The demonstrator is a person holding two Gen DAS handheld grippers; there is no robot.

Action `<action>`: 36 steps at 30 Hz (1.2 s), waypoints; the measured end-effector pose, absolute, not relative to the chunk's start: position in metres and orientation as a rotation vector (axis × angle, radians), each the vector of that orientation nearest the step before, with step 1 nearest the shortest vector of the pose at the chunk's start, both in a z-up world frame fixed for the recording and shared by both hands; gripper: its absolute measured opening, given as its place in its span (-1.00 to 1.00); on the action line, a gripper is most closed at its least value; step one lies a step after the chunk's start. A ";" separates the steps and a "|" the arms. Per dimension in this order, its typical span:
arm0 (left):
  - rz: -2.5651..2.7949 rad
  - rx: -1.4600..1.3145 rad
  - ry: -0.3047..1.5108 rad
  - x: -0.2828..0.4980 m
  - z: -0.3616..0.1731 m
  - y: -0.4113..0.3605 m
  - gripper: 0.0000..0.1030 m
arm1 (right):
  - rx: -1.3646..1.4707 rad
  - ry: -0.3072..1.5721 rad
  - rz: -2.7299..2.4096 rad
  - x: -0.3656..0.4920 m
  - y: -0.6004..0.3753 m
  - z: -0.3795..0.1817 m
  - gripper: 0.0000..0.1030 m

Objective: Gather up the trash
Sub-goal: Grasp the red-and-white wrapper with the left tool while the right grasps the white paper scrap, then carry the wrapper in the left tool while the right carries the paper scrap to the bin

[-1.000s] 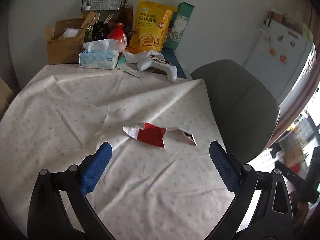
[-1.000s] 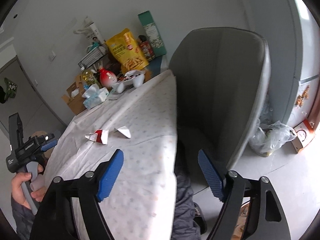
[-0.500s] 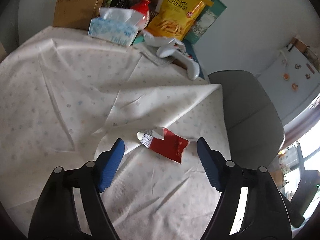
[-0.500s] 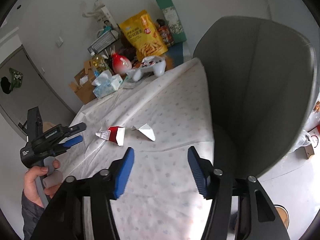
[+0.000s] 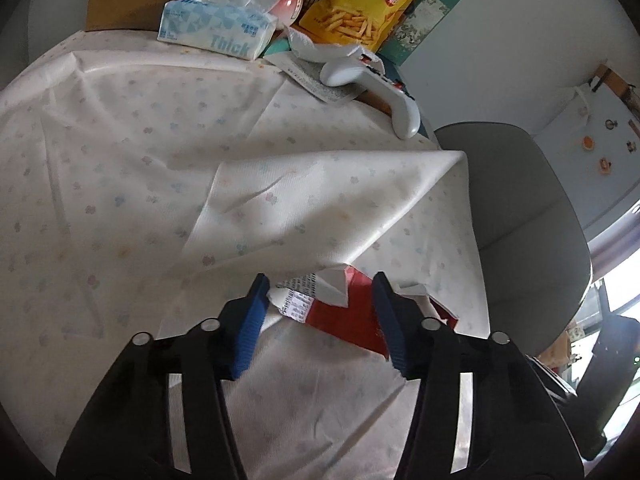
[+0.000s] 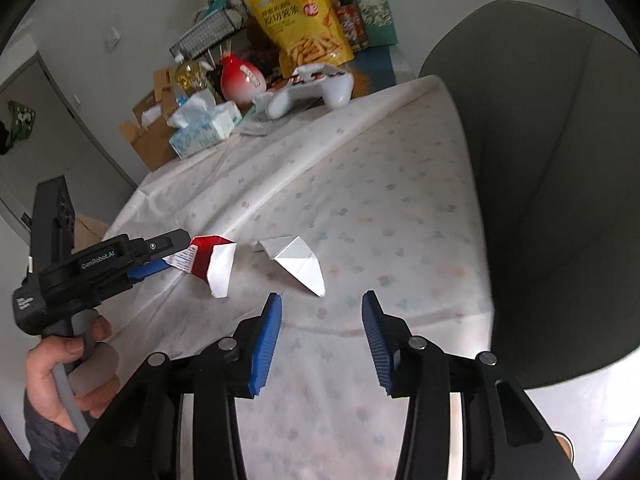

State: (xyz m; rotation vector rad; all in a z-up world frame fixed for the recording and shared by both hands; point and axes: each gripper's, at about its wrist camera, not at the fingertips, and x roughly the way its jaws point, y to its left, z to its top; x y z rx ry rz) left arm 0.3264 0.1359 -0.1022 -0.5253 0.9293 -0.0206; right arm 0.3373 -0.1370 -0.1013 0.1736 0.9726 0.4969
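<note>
Trash uncollected: left hand-held gripper parted around red wrapper, lower centre; right hand-held gripper wide, empty, near white paper scrap.

A blue and white tissue pack at the table's far end reads "Thick". The yellow snack bag beside it carries Chinese characters, "原切薯条". The left gripper body is printed "GenRobot.AI".

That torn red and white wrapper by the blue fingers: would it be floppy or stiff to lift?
Probably floppy: the red wrapper looks thin, torn and creased. Likely very light, so it may slide on the tablecloth if nudged. The left hand-held gripper straddles it, open.
</note>
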 end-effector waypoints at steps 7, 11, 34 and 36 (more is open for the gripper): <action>-0.041 -0.557 0.926 0.330 -0.106 0.140 -0.41 | 0.142 0.991 0.505 0.357 -0.116 -0.117 -0.27; -0.040 -0.558 0.917 0.325 -0.101 0.142 -0.45 | 0.126 0.987 0.505 0.363 -0.108 -0.121 -0.34; -0.071 -0.515 0.750 0.243 -0.036 0.098 -0.45 | 0.252 0.871 0.555 0.285 -0.175 -0.066 -0.93; -0.078 -0.504 0.734 0.237 -0.030 0.089 -0.45 | 0.276 0.862 0.545 0.275 -0.189 -0.063 -0.93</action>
